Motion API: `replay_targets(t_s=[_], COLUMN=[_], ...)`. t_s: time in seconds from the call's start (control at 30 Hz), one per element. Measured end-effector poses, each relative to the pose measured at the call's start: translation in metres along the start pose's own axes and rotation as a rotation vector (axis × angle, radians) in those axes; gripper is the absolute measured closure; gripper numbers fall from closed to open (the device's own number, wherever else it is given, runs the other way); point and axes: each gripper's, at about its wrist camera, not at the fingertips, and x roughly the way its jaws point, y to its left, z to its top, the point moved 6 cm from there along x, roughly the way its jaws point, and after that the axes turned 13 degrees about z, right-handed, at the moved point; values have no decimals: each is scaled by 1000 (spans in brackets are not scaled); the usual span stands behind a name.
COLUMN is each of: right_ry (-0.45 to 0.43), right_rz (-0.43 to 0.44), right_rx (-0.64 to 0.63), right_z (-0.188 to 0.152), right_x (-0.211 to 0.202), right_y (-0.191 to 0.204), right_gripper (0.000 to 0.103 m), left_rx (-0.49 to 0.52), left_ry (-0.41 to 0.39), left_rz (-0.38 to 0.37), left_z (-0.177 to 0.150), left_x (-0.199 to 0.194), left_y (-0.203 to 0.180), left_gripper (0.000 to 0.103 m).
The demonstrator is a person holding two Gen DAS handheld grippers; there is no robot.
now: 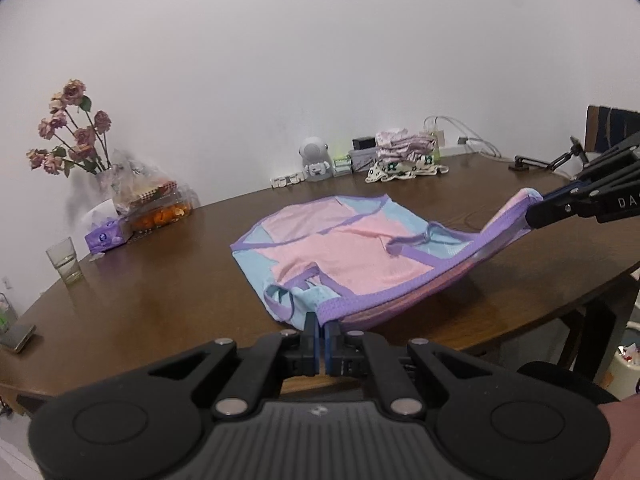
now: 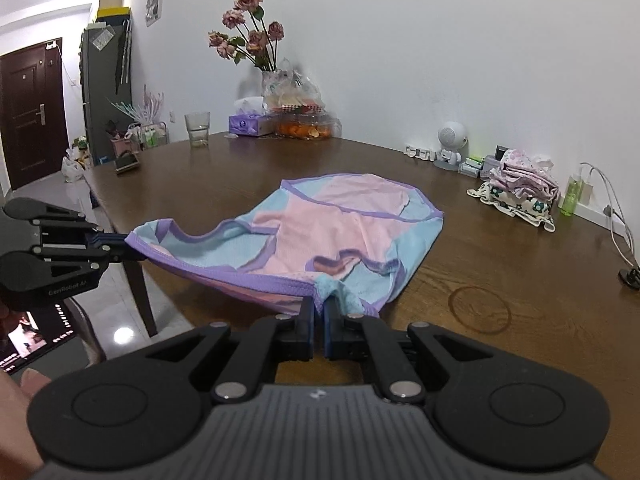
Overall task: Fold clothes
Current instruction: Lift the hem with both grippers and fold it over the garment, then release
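A pink and light-blue garment with purple trim (image 1: 340, 252) lies on the brown table (image 1: 160, 280); it also shows in the right wrist view (image 2: 320, 232). My left gripper (image 1: 323, 322) is shut on the purple hem at one near corner. My right gripper (image 2: 319, 308) is shut on the hem at the other near corner. Each gripper shows in the other's view: the right one (image 1: 536, 210) and the left one (image 2: 128, 246). The hem is stretched between them and lifted a little off the table; the far part of the garment rests flat.
A pile of folded clothes (image 2: 520, 188) sits at the back by the wall, with a small white robot figure (image 2: 450, 148), cables (image 2: 616, 208) and a green bottle (image 2: 572, 196). A glass (image 2: 197, 128), a tissue box (image 2: 250, 124), a food container and a vase of flowers (image 2: 248, 32) stand at the far end.
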Motion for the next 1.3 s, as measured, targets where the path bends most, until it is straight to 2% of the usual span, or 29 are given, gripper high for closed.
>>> replay_targets(t_s=[0.23,0.4,0.5,0.73,0.83,0.93,1.07,1.17,1.3], right_ry=[-15,-28,-25,36,71,135,234,275,330], right_rz=[-15,-42,-50,-80,-107,-126,-160,-150,-137], right_rx=[6,-12,-30,-5,1,22,56,101,161], right_z=[-14,6,27,115,154,181,197,186,171], right_x=[-27,-22,-11,40,74,126,211,246,293], right_y=[26,17,8,-50,-82,-115,-166,-190,-221], right_gripper=[99,99,99,99,99,99,99,99,99], left_rx=[0,17,21,27,25,35,22,1,-2], left_ry=[-41,-82,-83,-22,55,169,321,413,475], left_rz=[-19,-39,-38,9,32,26,27,13,-23], left_z=[0,25,50,129,155,168,169,158,146], left_x=[-28,-11,16,108,166,238,335,388,424], left_y=[-1,1,8,30,34,34,17,11,9], left_gripper=[102,102,102,102,102,102,102,102,101])
